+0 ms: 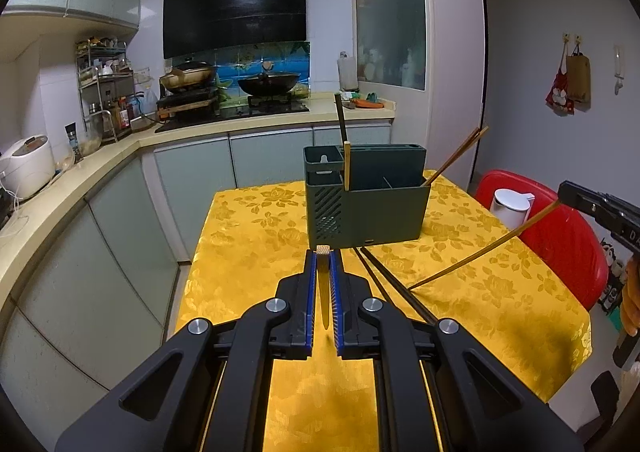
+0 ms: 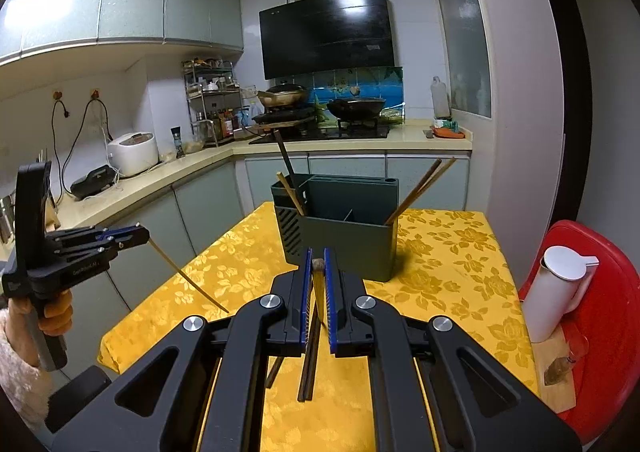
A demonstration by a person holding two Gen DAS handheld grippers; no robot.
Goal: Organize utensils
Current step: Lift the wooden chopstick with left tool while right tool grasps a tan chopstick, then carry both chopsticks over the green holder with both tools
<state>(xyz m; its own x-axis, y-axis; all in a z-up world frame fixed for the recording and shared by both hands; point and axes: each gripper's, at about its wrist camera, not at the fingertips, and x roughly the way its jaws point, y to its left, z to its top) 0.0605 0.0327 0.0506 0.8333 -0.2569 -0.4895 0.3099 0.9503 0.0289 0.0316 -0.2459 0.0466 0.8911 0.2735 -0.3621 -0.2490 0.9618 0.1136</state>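
Note:
A dark green utensil holder (image 1: 366,198) (image 2: 346,232) stands at the far end of the yellow table (image 1: 248,236) (image 2: 448,264). Chopsticks lean in its left and right compartments. My left gripper (image 1: 323,252) (image 2: 146,234) is shut on a pale bamboo chopstick (image 1: 324,292) (image 2: 188,276), held above the cloth. My right gripper (image 2: 318,254) (image 1: 562,190) is shut on another bamboo chopstick (image 2: 319,292) (image 1: 480,248) that slants down toward the table. Dark chopsticks (image 1: 384,284) (image 2: 308,368) lie on the cloth between the two grippers.
A white kettle (image 1: 510,208) (image 2: 556,288) sits on a red stool (image 1: 568,240) (image 2: 612,332) right of the table. Kitchen counter (image 1: 80,188) with cooker, pans and spice rack runs along the left and back. An orange-gloved hand (image 2: 56,312) holds the left gripper.

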